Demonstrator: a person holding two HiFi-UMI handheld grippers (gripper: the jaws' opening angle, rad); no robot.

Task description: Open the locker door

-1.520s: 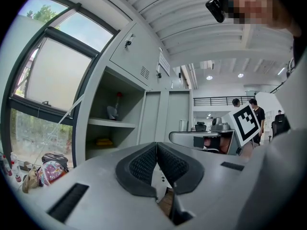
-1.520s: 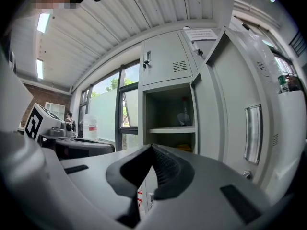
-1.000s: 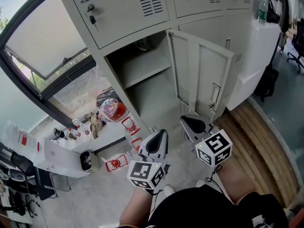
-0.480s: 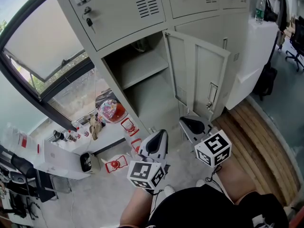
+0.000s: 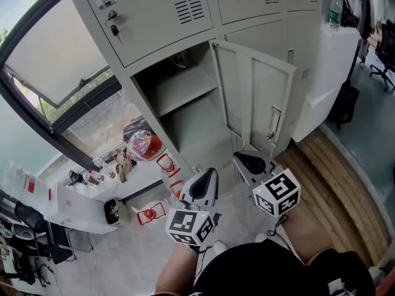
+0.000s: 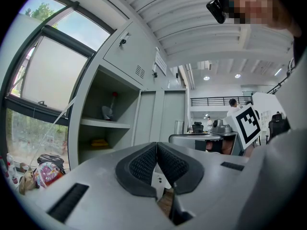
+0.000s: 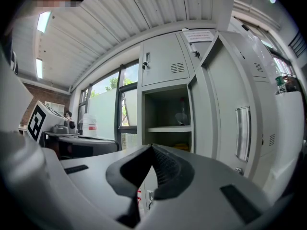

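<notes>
The left gripper is keeping its two dark ribbed pads pressed flat together, pinching nothing, and the right gripper is doing the same, its pads meeting along one line with nothing between them. Both are pointing toward twelve o'clock in the head view, side by side and just apart, each carrying its marker cube at its six o'clock end, with the person's knees showing beneath them. Neither is touching the locker. Just beyond the right gripper, at about one o'clock, the locker door is standing swung wide open, hinged on its right side, its recessed handle facing outward; in the right gripper view the door is filling the two to three o'clock side. At eleven to twelve o'clock the opened compartment is showing a single shelf with something small and blurred resting on it and something yellow lying below it. Farther out, at nine o'clock, a red bag is sitting on the floor under a large window, and wooden flooring is running along at three to four o'clock.
</notes>
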